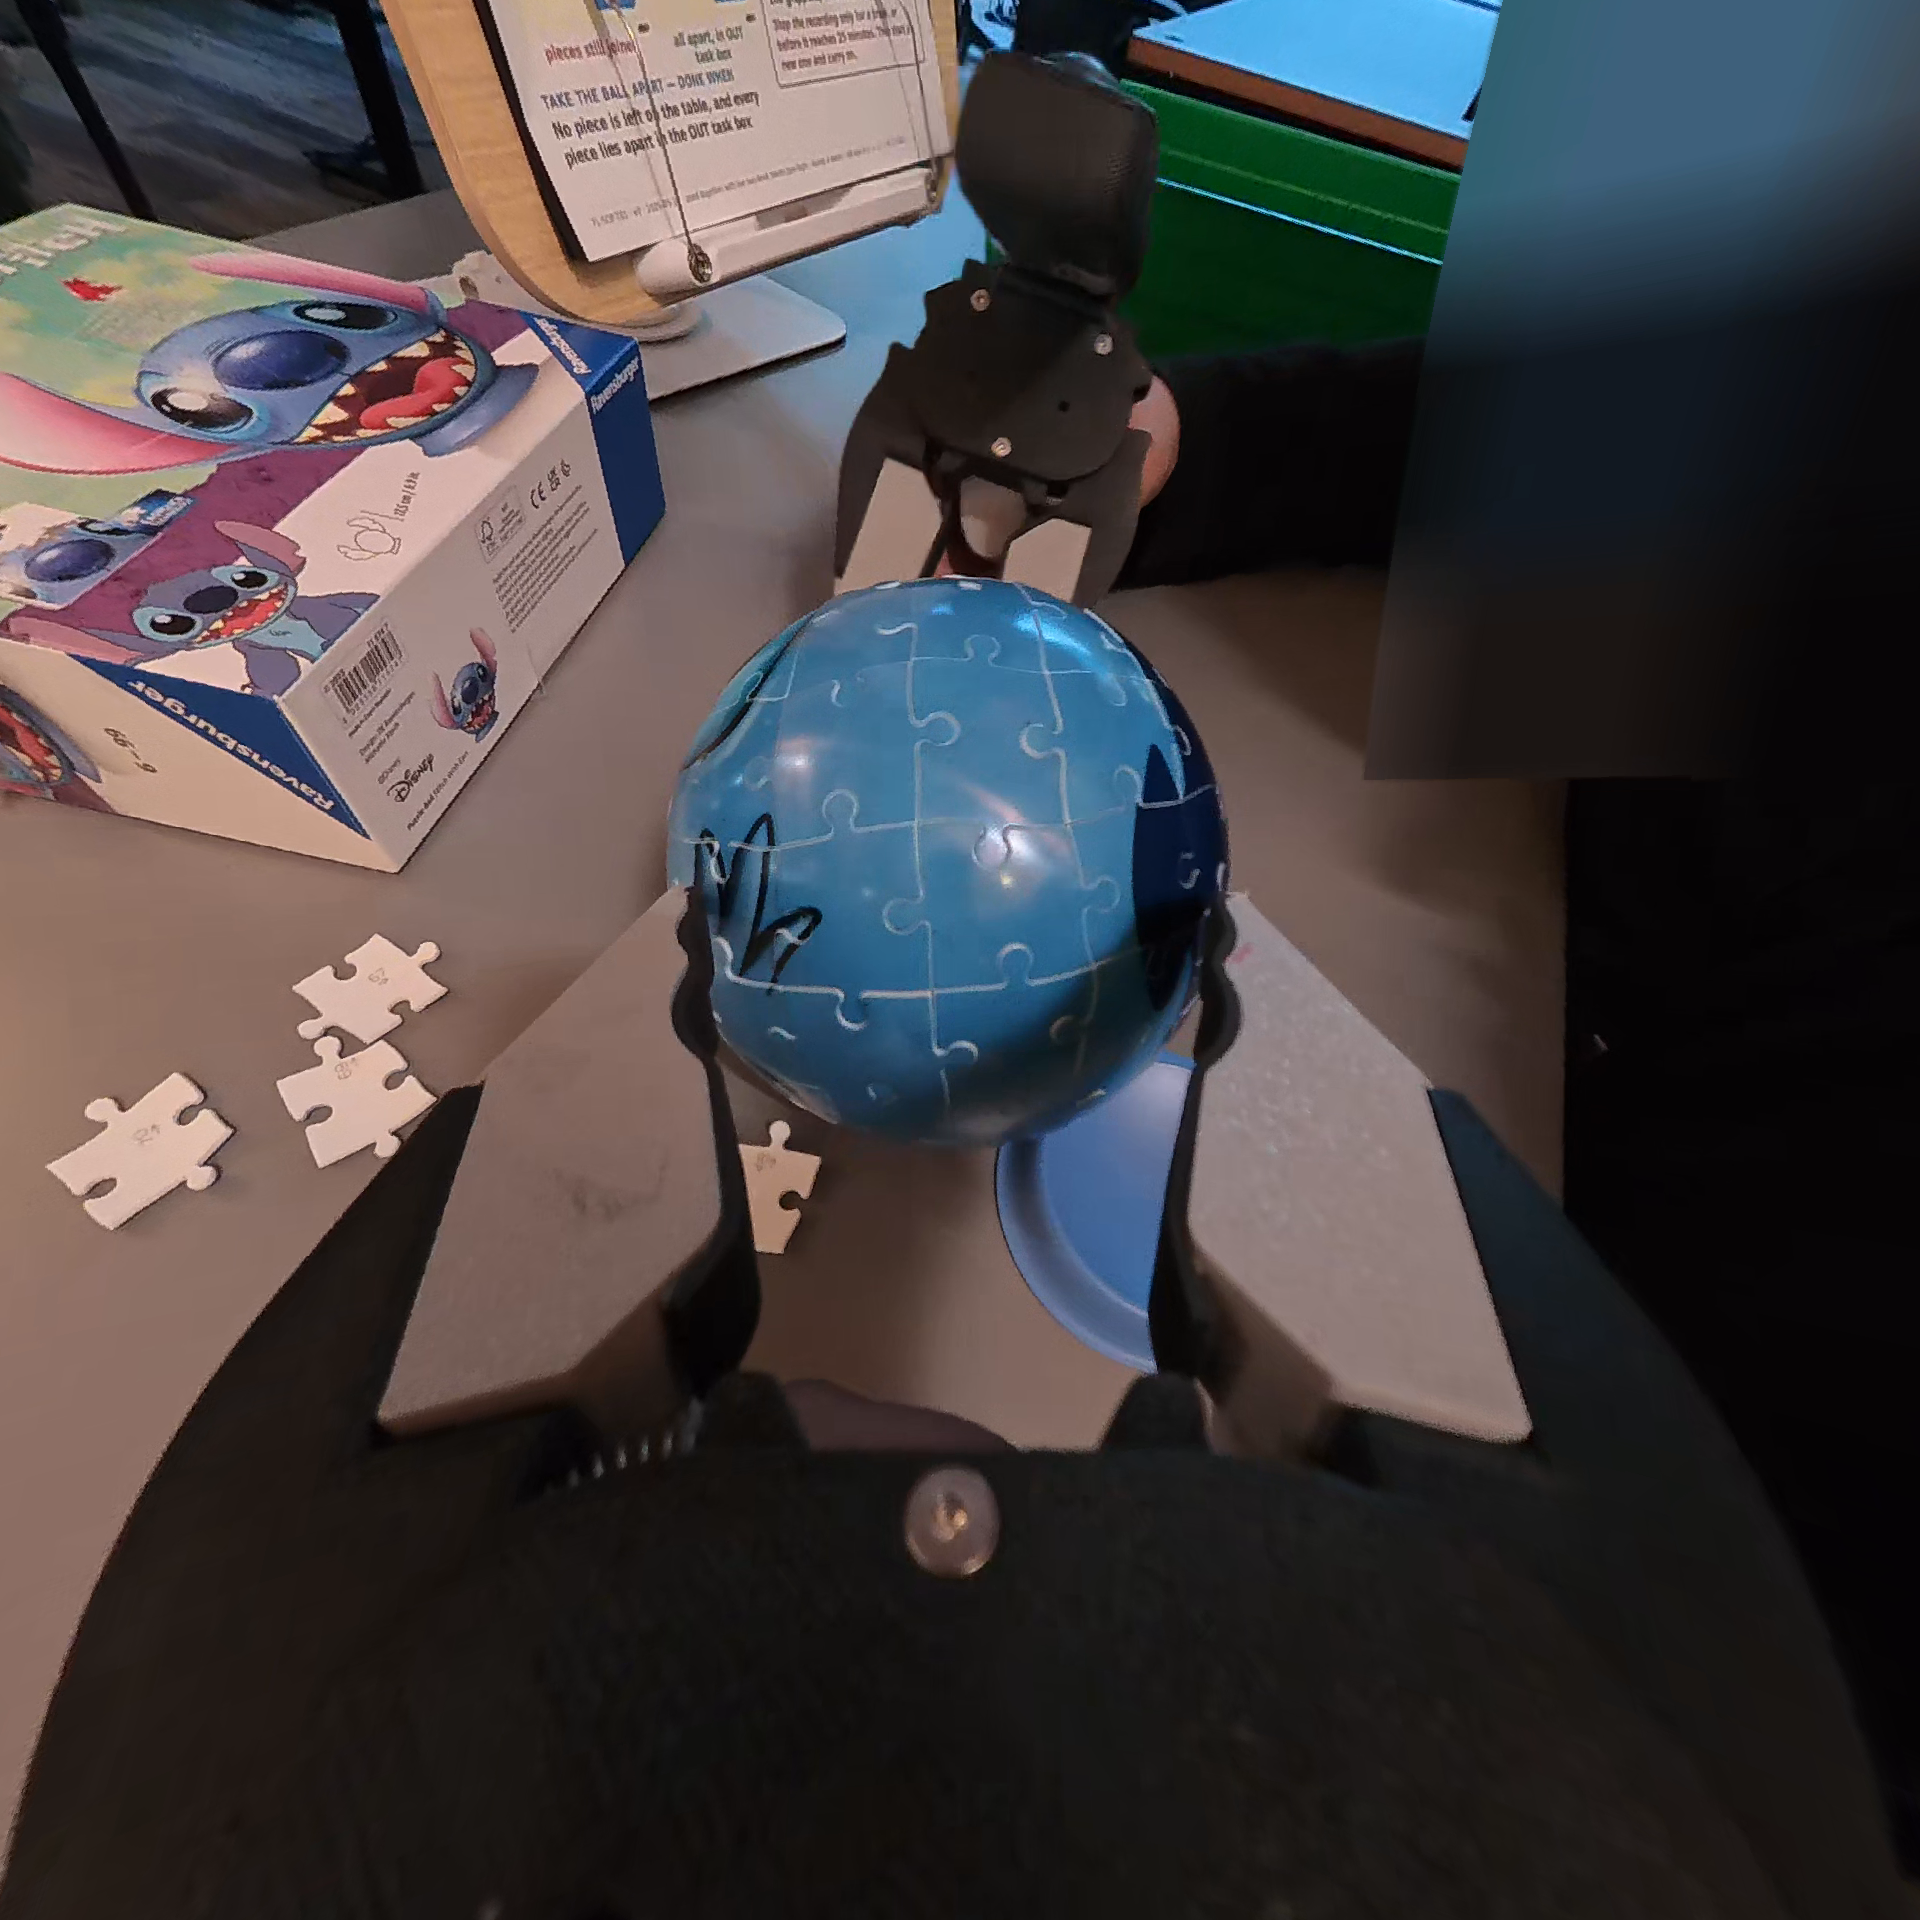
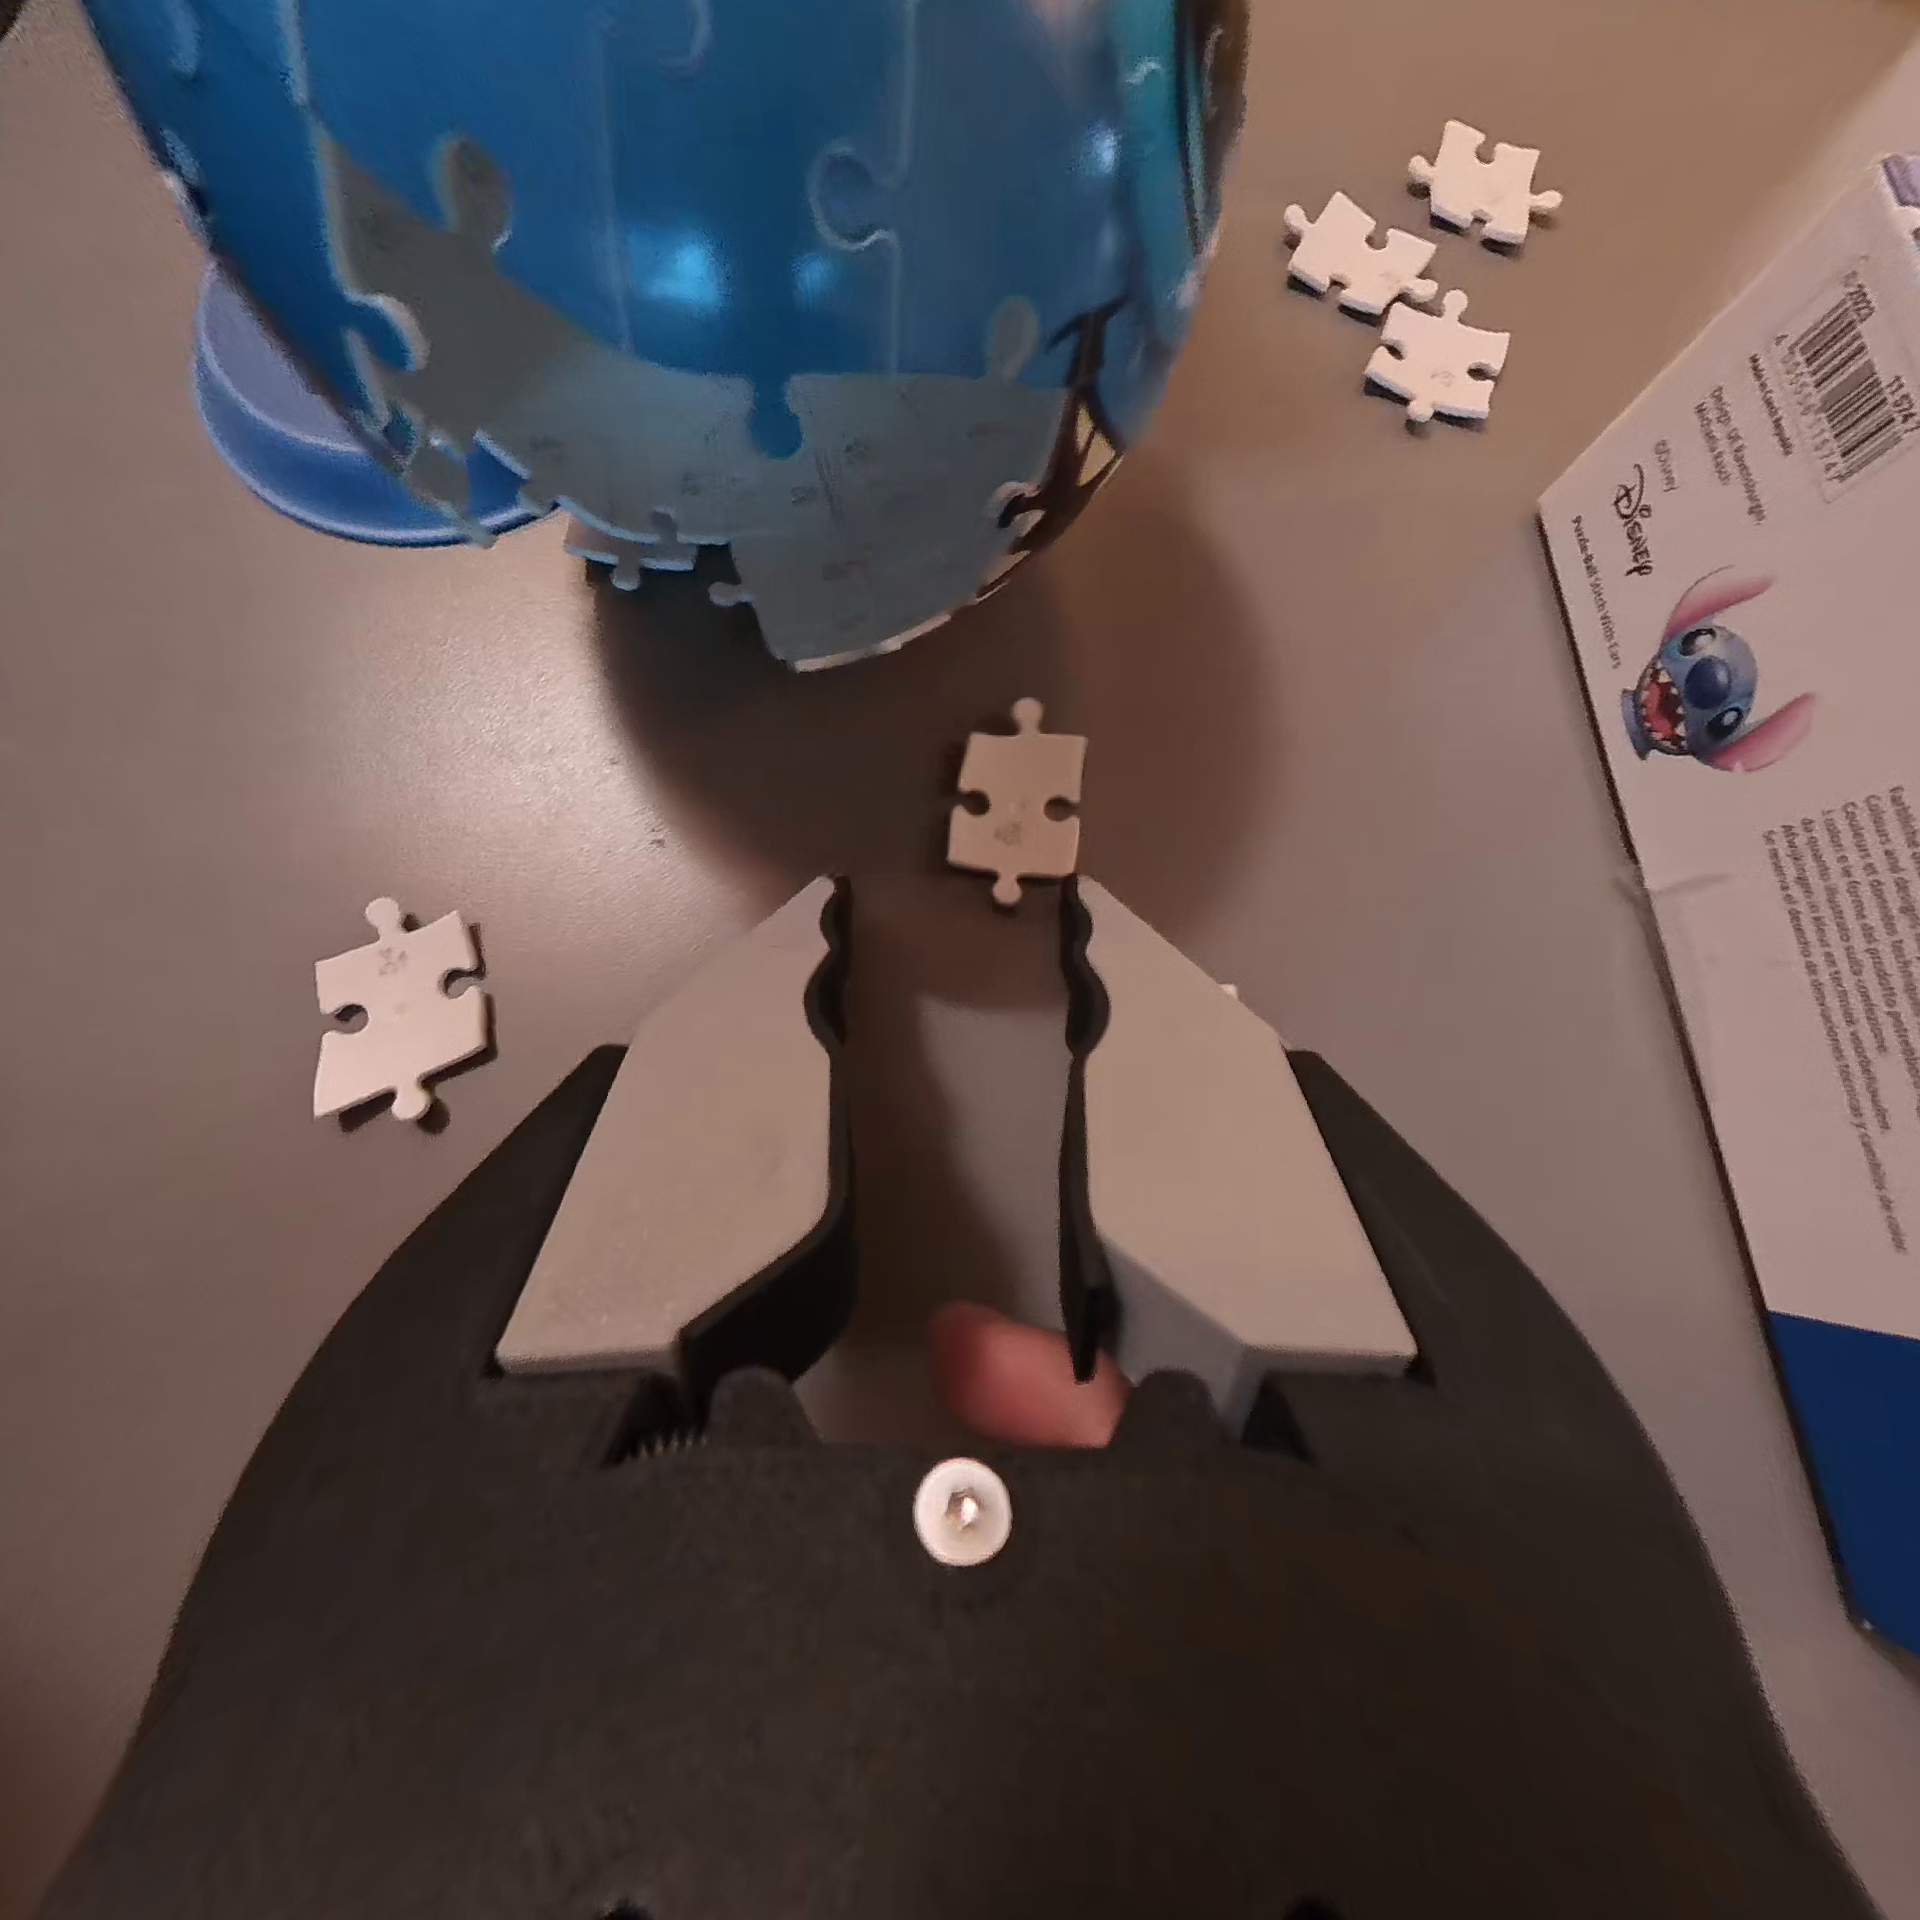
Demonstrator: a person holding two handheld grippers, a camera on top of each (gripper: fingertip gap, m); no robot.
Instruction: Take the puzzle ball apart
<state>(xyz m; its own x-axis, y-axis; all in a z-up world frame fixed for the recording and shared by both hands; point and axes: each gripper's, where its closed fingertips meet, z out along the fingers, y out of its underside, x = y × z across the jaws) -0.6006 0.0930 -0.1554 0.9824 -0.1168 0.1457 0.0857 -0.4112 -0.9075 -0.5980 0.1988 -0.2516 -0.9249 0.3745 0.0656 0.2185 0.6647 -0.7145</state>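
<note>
The left gripper (image 1: pixel 951 966) pinched the blue puzzle ball (image 1: pixel 951 862) on both sides, holding it raised above a grey surface (image 1: pixel 208 935). The ball's underside was already broken open, showing a jagged edge and pale inner faces. A blue stand (image 1: pixel 1081 1226) sat on the surface just beneath the ball. The right gripper (image 2: pixel 961 904) hovered on the ball's far side, its fingers parted a little and holding nothing. Five loose white pieces lay face down on the surface: one (image 2: pixel 1016 812) just ahead of the right gripper, one (image 2: pixel 400 1023) to its left, three (image 2: pixel 1418 270) near the box (image 1: pixel 312 540). An instruction sheet on a stand (image 1: pixel 727 125) stood behind.
</note>
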